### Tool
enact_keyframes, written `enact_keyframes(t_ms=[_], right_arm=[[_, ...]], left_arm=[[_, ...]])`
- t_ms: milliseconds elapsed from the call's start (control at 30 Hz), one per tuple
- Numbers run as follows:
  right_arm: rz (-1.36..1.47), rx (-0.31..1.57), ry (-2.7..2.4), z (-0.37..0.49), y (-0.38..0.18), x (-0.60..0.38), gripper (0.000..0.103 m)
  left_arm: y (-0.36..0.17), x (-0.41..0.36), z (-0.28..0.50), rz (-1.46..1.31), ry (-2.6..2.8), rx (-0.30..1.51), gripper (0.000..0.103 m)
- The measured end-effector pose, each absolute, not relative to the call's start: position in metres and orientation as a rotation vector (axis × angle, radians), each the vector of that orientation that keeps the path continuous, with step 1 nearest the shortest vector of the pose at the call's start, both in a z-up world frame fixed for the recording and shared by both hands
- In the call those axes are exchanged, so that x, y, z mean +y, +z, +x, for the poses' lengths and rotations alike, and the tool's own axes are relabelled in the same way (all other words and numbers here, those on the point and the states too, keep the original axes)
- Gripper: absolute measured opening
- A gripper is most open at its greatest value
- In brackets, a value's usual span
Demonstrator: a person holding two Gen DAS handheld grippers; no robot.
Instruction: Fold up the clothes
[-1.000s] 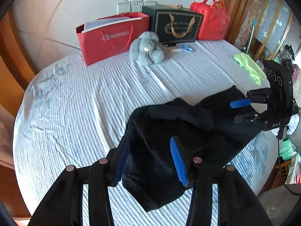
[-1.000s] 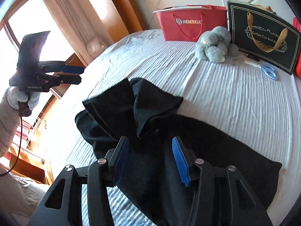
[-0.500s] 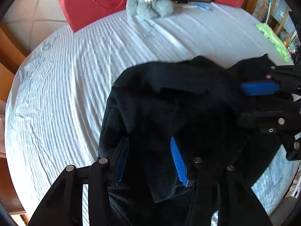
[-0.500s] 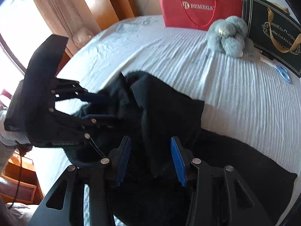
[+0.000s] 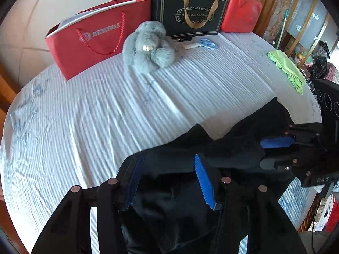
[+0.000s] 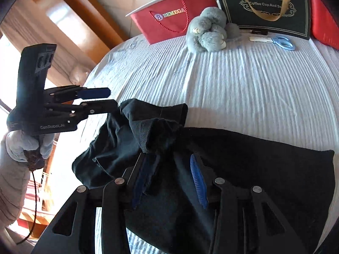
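Observation:
A black garment (image 5: pixel 222 148) lies crumpled on the white striped cloth of the round table; it also shows in the right wrist view (image 6: pixel 254 158). My left gripper (image 5: pixel 167 180) is open, its blue pads either side of the garment's near edge; from the right wrist view it (image 6: pixel 110 99) hovers just left of the cloth, jaws apart. My right gripper (image 6: pixel 169 180) is open over bunched black fabric, which drapes over its left pad. In the left wrist view it (image 5: pixel 262 152) sits at the garment's right side.
At the back stand a red paper bag (image 5: pixel 95 42), a grey plush toy (image 5: pixel 150 48), a black gift bag (image 5: pixel 190 14), blue scissors (image 5: pixel 203 44) and a red case (image 5: pixel 239 10). A lime-green cloth (image 5: pixel 286 67) lies at the right edge. The table edge curves close on the left (image 6: pixel 101 67).
The left gripper has pulled back from over the garment's middle to its left edge. The garment has been bunched up toward the right gripper. Both stay open.

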State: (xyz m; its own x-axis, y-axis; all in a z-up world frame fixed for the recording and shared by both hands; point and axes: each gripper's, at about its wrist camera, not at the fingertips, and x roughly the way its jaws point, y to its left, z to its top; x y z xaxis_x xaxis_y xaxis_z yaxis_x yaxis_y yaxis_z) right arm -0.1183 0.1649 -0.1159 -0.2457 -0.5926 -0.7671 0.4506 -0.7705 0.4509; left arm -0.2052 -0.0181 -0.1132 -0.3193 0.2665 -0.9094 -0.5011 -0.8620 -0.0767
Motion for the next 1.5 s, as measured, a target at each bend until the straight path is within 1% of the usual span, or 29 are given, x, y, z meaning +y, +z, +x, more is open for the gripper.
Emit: enact_keyframes(t_ms=[33, 100, 133, 167, 233, 333, 433, 500, 533, 567, 600, 633, 667, 767, 967, 1033, 1133, 1200, 1267, 1333, 1367, 1400, 1500], right_arm=[[1.341, -0.219, -2.06, -0.118, -0.112, 0.168, 0.042], [1.324, -0.24, -2.084, -0.119, -0.104, 0.17, 0.05], [1.316, -0.237, -2.099, -0.119, -0.1, 0.171, 0.058], [1.308, -0.233, -2.114, -0.12, -0.095, 0.172, 0.059], [1.332, -0.185, -2.128, -0.125, -0.096, 0.167, 0.059], [1.39, -0.155, -2.057, -0.126, -0.114, 0.152, 0.044], [1.438, -0.106, -1.987, -0.121, -0.136, 0.132, 0.043], [1.459, -0.093, -1.955, -0.119, -0.147, 0.122, 0.043], [1.464, -0.092, -1.945, -0.118, -0.152, 0.118, 0.043], [1.466, -0.085, -1.942, -0.118, -0.156, 0.115, 0.043], [1.464, -0.071, -1.941, -0.119, -0.159, 0.112, 0.042], [1.464, -0.049, -1.943, -0.119, -0.161, 0.109, 0.032], [1.461, -0.026, -1.951, -0.119, -0.162, 0.106, 0.017], [1.396, 0.056, -2.021, -0.118, -0.148, 0.103, 0.009], [1.15, 0.296, -2.072, -0.1, -0.104, 0.099, 0.009], [1.128, 0.336, -1.971, -0.087, -0.105, 0.096, 0.009], [1.182, 0.363, -1.839, -0.072, -0.12, 0.094, 0.011], [1.257, 0.31, -1.822, -0.071, -0.132, 0.102, 0.011], [1.306, 0.213, -1.838, -0.075, -0.135, 0.115, 0.012], [1.312, 0.097, -1.881, -0.084, -0.127, 0.134, 0.017], [1.312, 0.045, -1.906, -0.089, -0.122, 0.142, 0.022], [1.306, 0.006, -1.936, -0.095, -0.117, 0.15, 0.025], [1.32, -0.135, -1.99, -0.118, -0.106, 0.166, 0.026]], left_arm=[[-0.115, -0.01, -0.213, -1.461, 2.189, 0.317, 0.052], [-0.12, 0.001, -0.225, -1.473, 2.16, 0.341, 0.052], [-0.122, 0.006, -0.23, -1.478, 2.145, 0.349, 0.052], [-0.124, 0.011, -0.235, -1.483, 2.129, 0.358, 0.052], [-0.132, 0.018, -0.243, -1.497, 2.087, 0.382, 0.052], [-0.151, 0.027, -0.242, -1.525, 2.02, 0.437, 0.052], [-0.174, 0.032, -0.24, -1.571, 1.953, 0.486, 0.052], [-0.179, 0.033, -0.233, -1.536, 1.942, 0.52, 0.051], [-0.178, 0.033, -0.229, -1.51, 1.955, 0.549, 0.046], [-0.177, 0.033, -0.226, -1.489, 1.99, 0.575, 0.022], [-0.175, 0.032, -0.224, -1.471, 2.026, 0.588, 0.001], [-0.171, 0.029, -0.223, -1.457, 2.065, 0.574, 0.001], [-0.166, 0.026, -0.221, -1.438, 2.105, 0.558, 0.001], [-0.139, 0.012, -0.214, -1.348, 2.232, 0.509, 0.0], [-0.074, -0.044, -0.167, -1.169, 2.507, 0.335, 0.0], [-0.073, -0.069, -0.144, -1.209, 2.532, 0.246, 0.0], [-0.107, -0.088, -0.112, -1.4, 2.471, 0.19, 0.001], [-0.125, -0.097, -0.093, -1.496, 2.445, 0.175, 0.001], [-0.134, -0.102, -0.081, -1.534, 2.444, 0.119, 0.001], [-0.134, -0.099, -0.077, -1.517, 2.468, 0.094, 0.001], [-0.132, -0.097, -0.077, -1.505, 2.48, 0.083, 0.001], [-0.13, -0.094, -0.078, -1.492, 2.492, 0.067, 0.001], [-0.129, -0.083, -0.086, -1.467, 2.519, 0.057, 0.003]])
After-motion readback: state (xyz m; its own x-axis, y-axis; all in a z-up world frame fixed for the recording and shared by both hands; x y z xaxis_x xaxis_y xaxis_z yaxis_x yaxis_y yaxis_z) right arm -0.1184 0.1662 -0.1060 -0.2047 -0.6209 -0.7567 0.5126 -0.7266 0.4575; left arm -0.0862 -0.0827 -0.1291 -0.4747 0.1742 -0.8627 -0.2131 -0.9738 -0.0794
